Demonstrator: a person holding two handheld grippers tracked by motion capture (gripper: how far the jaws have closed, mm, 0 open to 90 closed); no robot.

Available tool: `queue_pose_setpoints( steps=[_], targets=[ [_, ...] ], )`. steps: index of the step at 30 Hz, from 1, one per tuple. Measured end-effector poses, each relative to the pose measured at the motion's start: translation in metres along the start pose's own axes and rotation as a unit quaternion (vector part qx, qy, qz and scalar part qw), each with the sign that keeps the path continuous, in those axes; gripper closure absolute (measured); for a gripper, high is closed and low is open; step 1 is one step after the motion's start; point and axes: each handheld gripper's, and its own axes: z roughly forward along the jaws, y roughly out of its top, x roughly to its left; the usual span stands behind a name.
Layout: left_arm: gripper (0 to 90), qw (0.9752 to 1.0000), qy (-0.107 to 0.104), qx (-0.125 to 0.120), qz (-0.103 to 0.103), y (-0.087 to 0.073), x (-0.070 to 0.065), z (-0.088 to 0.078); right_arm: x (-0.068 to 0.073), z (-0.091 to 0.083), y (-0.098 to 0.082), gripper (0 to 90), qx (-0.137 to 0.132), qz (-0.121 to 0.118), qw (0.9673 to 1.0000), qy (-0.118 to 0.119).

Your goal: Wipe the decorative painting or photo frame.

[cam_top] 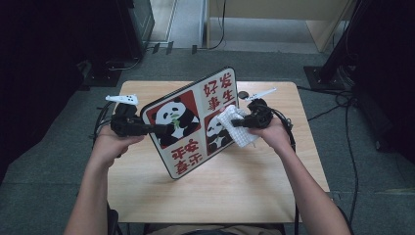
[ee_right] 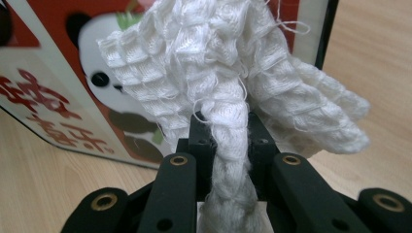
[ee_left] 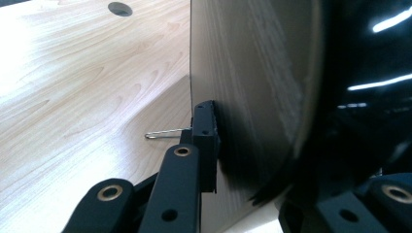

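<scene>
Gripper jaws on the right gripper (cam_top: 238, 122) pinch a bunched white cloth (cam_top: 238, 128) against the printed face of a panda board (cam_top: 192, 122), while the left gripper (cam_top: 159, 129) clamps the board's left edge and props it tilted on a wooden table (cam_top: 235, 186), near its middle. Wiping appears to be under way on the right-hand panels. Next, the cloth likely needs to sweep across the surface while the left grip stays steady.

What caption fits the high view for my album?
Left gripper holds the panda board upright; right gripper presses a cloth on it.
</scene>
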Motion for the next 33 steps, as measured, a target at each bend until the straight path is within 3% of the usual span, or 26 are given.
queue_pose_setpoints(
  steps=[18,26,33],
  targets=[
    [77.7,1.0000,-0.003,0.001,0.001,0.001,0.001,0.000,-0.007,0.019,-0.034,79.0,0.011,0.028,0.9995,-0.005],
    [77.6,1.0000,-0.002,-0.001,0.002,0.000,0.001,0.000,-0.010,0.034,-0.051,78.9,0.035,0.043,0.9984,-0.015],
    [77.4,1.0000,-0.004,0.000,0.000,0.001,0.002,0.000,-0.012,0.039,-0.061,78.9,0.034,0.039,0.9985,-0.015]
  ],
)
